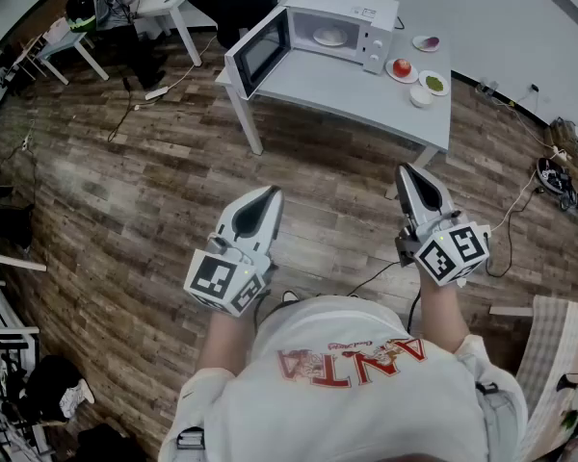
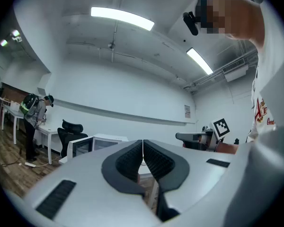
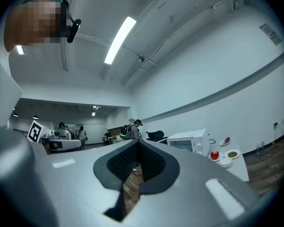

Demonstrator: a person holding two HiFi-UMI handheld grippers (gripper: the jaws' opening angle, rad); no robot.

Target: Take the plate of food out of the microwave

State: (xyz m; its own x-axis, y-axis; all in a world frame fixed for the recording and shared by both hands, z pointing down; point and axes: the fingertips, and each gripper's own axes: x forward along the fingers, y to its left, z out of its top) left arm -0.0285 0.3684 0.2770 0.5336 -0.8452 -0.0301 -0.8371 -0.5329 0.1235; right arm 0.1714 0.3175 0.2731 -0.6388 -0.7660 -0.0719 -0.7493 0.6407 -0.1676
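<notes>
Wood-plank floor; white bench [image 1: 347, 99] stands well ahead, near wall. Microwave [image 1: 352, 3] on bench, door [image 1: 258, 54] swung open. Plate of food [image 1: 328, 37] sits inside cavity, pale mound on it.

Left hand-held gripper [image 1: 268, 196] and right hand-held gripper [image 1: 410, 173]: both pressed together, empty, far from bench.

Step in hand, likely: approach. Come square to opening, spread jaws before reaching in, pinch plate rim, keep plate level.

Beside microwave:
- dish with red fruit [image 1: 402, 69]
- dish with green food [image 1: 433, 83]
- small white bowl [image 1: 420, 97], contents unclear
</notes>
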